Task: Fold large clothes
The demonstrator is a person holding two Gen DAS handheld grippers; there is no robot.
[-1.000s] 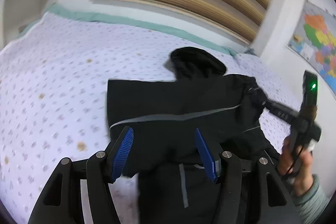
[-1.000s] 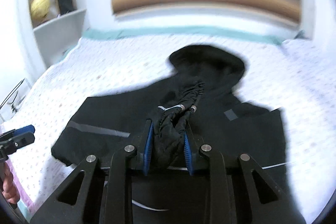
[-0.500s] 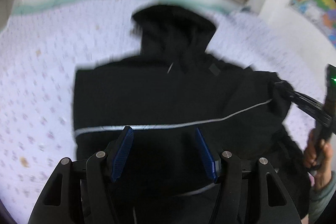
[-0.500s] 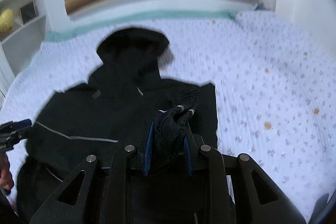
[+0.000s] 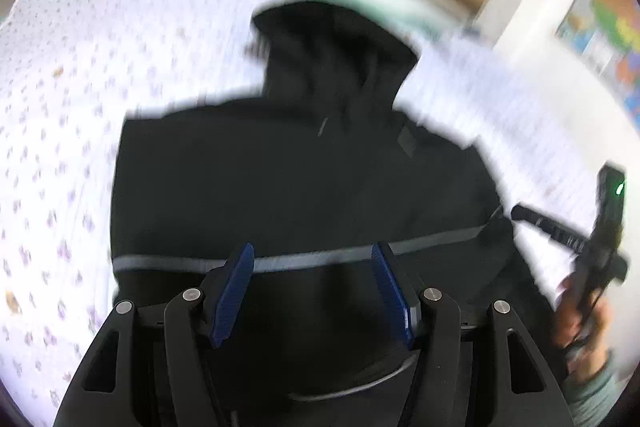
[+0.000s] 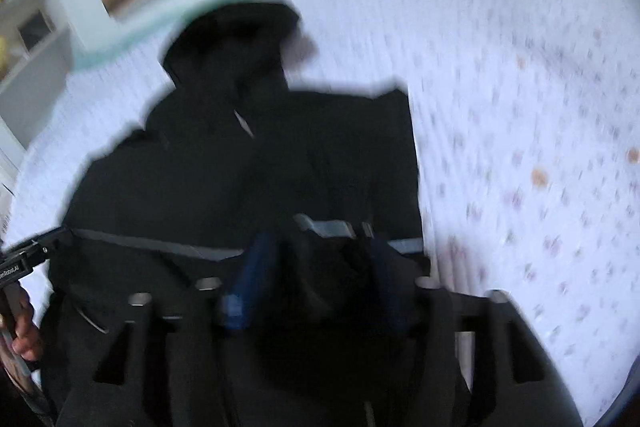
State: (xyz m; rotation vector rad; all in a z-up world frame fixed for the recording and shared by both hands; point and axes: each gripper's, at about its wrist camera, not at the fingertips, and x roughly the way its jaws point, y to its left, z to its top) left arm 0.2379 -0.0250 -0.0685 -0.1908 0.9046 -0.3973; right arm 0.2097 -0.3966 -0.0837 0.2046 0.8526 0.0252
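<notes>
Right wrist view: black hooded jacket (image 6: 248, 179) spread on the bed (image 6: 520, 147).
Right gripper (image 6: 320, 279) jaws opening, cuff fabric between them; left gripper (image 5: 312, 291) spread wide above the jacket, holding nothing.

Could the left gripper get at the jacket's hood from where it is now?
Probably yes: the left gripper is open and empty, and only flat jacket lies between it and the hood.

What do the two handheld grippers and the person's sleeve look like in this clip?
The left gripper is black plastic with silver bolts and blue ribbed pads on two fingers. The right gripper matches it, though blurred. From the left wrist view, it carries a black box with a green light. The sleeve is grey-green.
</notes>
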